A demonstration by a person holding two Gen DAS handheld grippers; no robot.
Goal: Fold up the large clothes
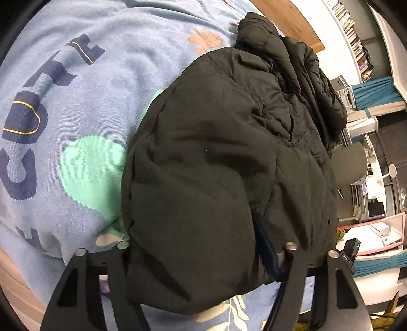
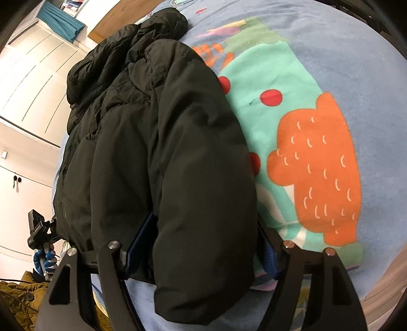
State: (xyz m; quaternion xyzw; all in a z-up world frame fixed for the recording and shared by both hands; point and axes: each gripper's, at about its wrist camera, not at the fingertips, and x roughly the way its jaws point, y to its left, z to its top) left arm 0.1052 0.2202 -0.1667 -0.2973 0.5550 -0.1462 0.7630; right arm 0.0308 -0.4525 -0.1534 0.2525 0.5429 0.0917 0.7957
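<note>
A black puffer jacket [image 1: 223, 157] lies lengthwise on a blue patterned bedspread [image 1: 76, 101], its sleeves folded in over the body and its hood at the far end. It also fills the right wrist view [image 2: 157, 152]. My left gripper [image 1: 203, 254] is wide open, its jaws straddling the near hem of the jacket. My right gripper [image 2: 201, 244] is also wide open around the near end of the folded sleeve; its blue pads [image 2: 142, 242] show on both sides. I cannot tell whether the pads press the cloth.
The bedspread [image 2: 318, 152] has orange and green cartoon prints. A wooden headboard [image 1: 290, 17] stands beyond the hood. A bookshelf [image 1: 353, 38] and a desk [image 1: 371, 236] lie past the bed's right side. White wardrobe doors [image 2: 30, 84] are at the left.
</note>
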